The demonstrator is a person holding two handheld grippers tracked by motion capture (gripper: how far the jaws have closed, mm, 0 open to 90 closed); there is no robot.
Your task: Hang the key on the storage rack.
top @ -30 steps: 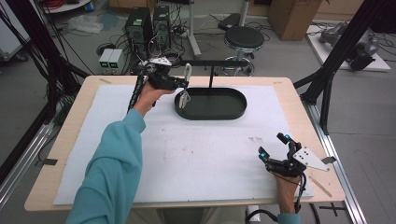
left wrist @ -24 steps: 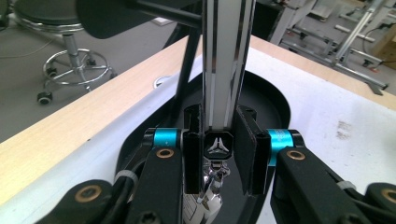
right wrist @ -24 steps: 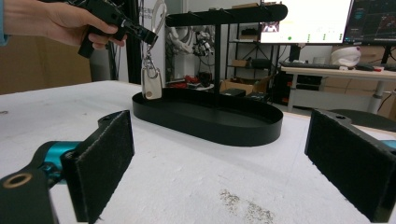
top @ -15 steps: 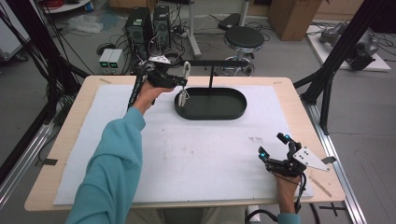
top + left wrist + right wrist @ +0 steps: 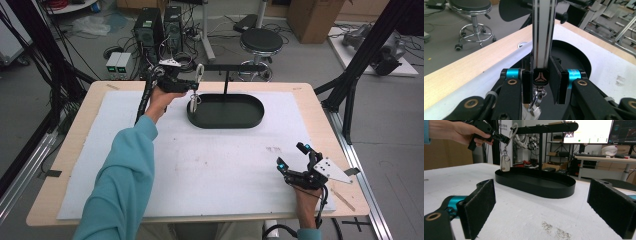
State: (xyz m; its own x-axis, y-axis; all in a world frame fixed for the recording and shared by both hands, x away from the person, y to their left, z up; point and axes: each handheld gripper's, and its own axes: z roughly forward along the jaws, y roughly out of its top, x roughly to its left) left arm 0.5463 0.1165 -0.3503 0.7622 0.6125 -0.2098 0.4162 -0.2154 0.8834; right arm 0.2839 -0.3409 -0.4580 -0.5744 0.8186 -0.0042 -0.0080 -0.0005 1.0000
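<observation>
The tabletop [image 5: 310, 110] carries a white mat with a black oval tray stand [image 5: 226, 111] toward its far edge; a post rises from the tray and bears a horizontal bar [image 5: 235, 67].

The left claw [image 5: 196, 86] hangs over the near-left end of that stand, closed on a white strap [image 5: 543, 30] with dark edge stripes, pinched flat between its pads. Below the pinch a metal clasp and a pale tag [image 5: 505, 164] dangle just above the tray's rim. The strap's loop reaches up beside the left tip of the bar.

The right claw [image 5: 295, 161] rests well away from the stand, at the near-right of the tabletop, wide open and empty.

The strap looks light, limp and smooth, so it will likely sag and swing from any grip. Holding it on the flat band close above the clasp seems best, since the hardware below is small and would probably slip.
</observation>
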